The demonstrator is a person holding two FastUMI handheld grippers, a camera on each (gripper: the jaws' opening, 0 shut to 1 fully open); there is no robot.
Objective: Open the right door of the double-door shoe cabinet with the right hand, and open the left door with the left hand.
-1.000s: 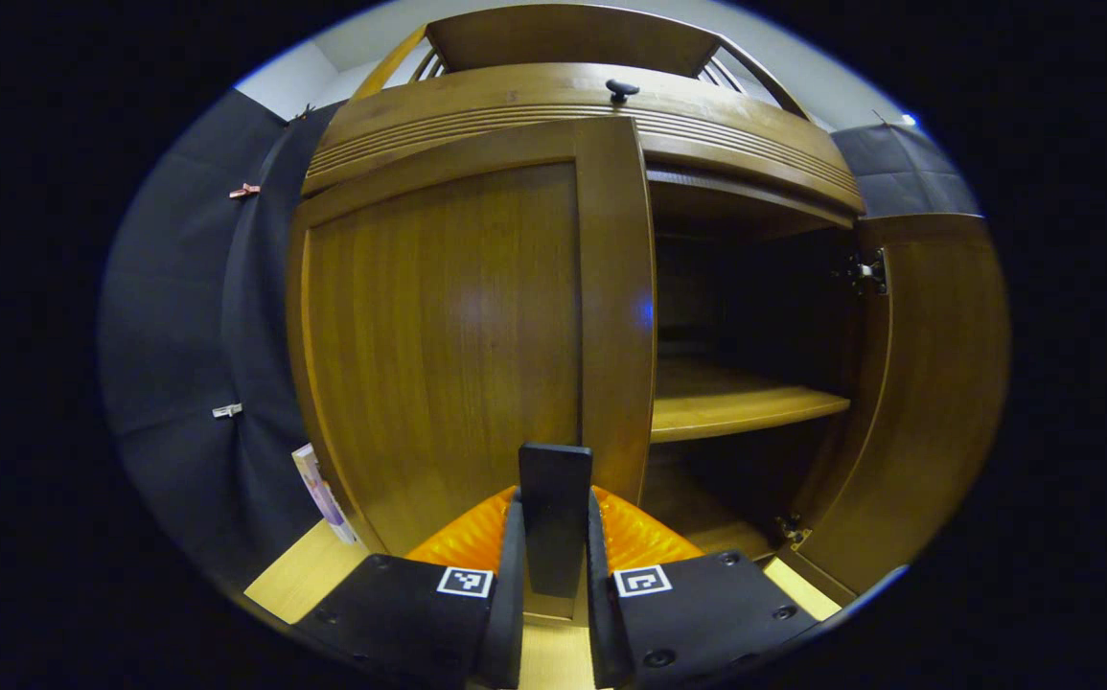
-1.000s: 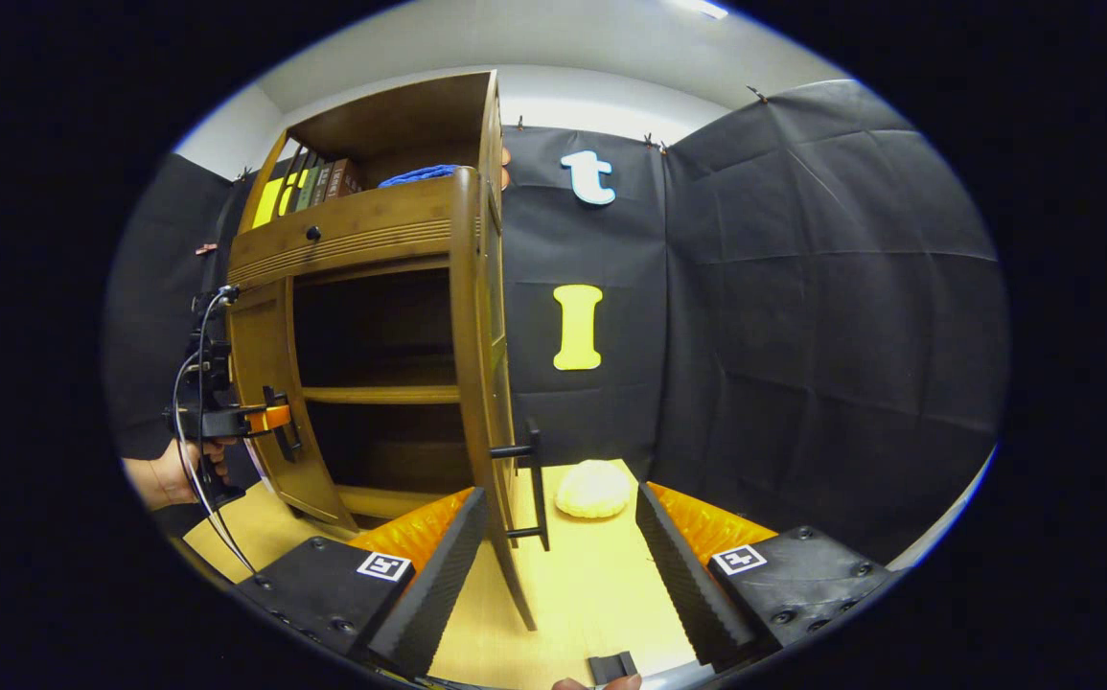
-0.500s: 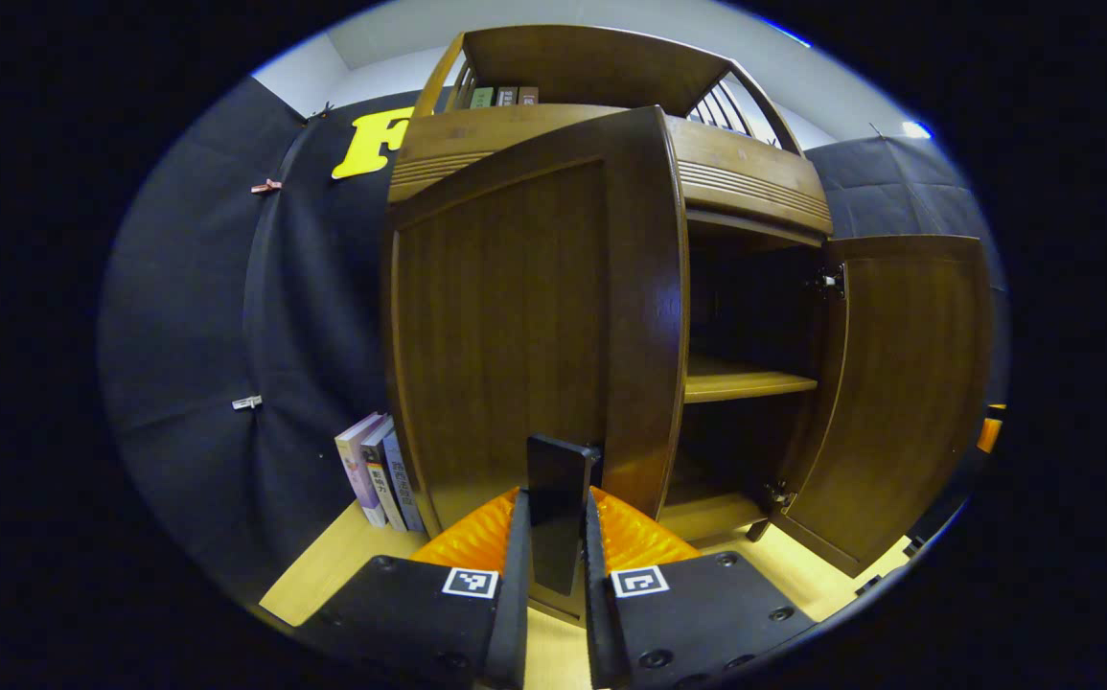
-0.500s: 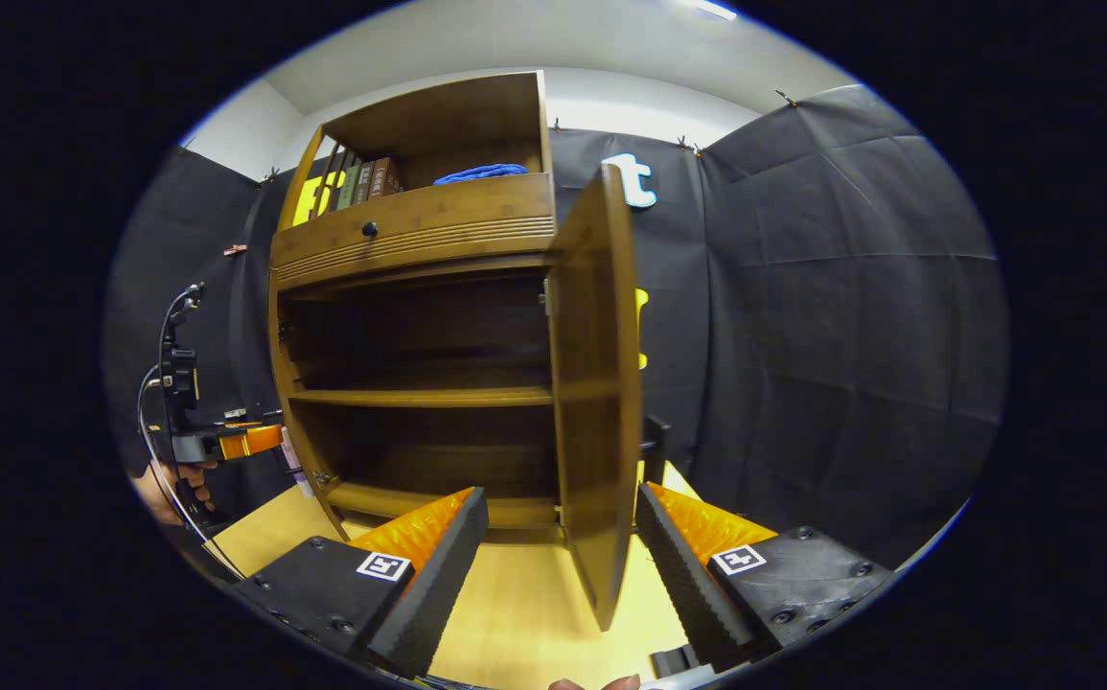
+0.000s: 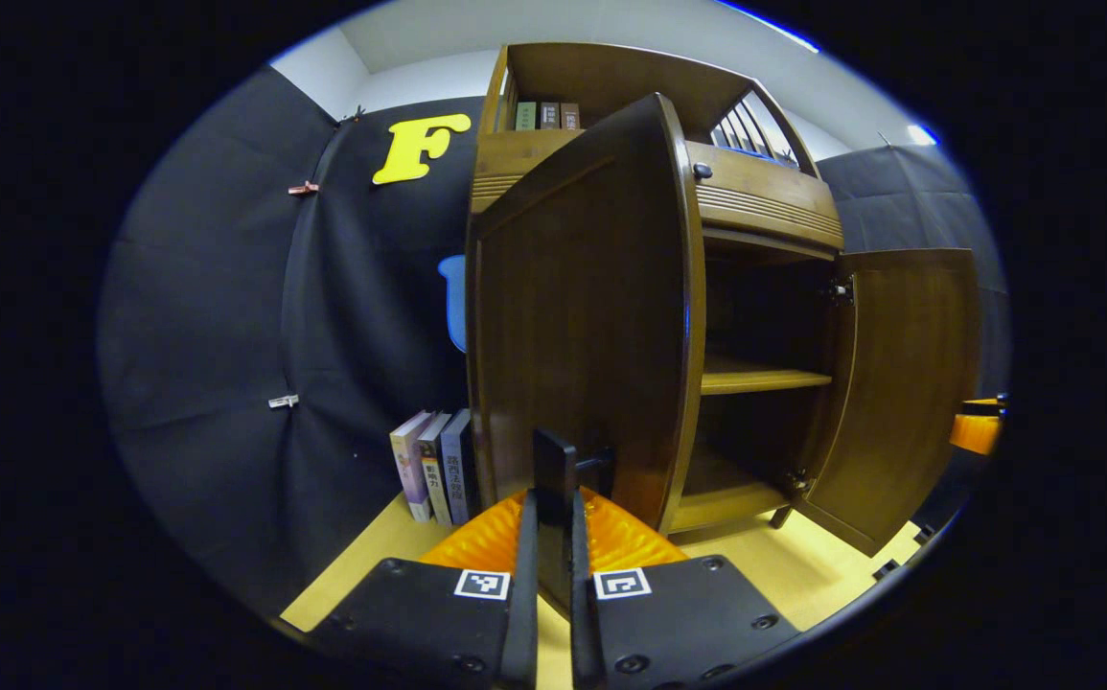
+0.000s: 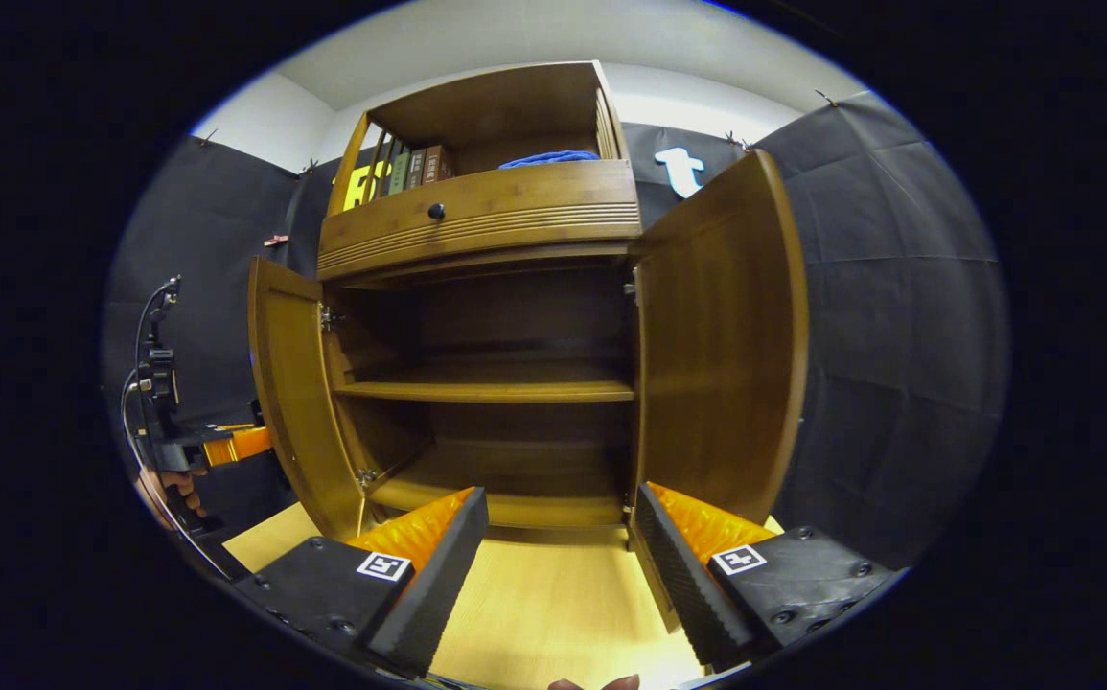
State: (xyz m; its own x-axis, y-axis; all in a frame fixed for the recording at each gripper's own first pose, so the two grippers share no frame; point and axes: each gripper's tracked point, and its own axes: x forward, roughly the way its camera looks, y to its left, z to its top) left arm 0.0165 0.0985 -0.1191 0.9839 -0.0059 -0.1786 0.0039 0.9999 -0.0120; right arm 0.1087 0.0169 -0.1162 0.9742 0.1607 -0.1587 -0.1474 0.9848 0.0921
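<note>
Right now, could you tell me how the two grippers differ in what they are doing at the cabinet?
The left gripper is shut on the left door's handle, while the right gripper is open and holds nothing. The left gripper sits right at the left door; the right gripper is backed away from the right door, facing the open cabinet. Both doors stand swung open.

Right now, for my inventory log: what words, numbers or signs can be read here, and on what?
Shoe cabinet: none.
Standing books beside it: spine print too small to read.
Top-shelf books: spines blurred, unreadable.
Square markers: black-and-white patterns, no words.
</note>
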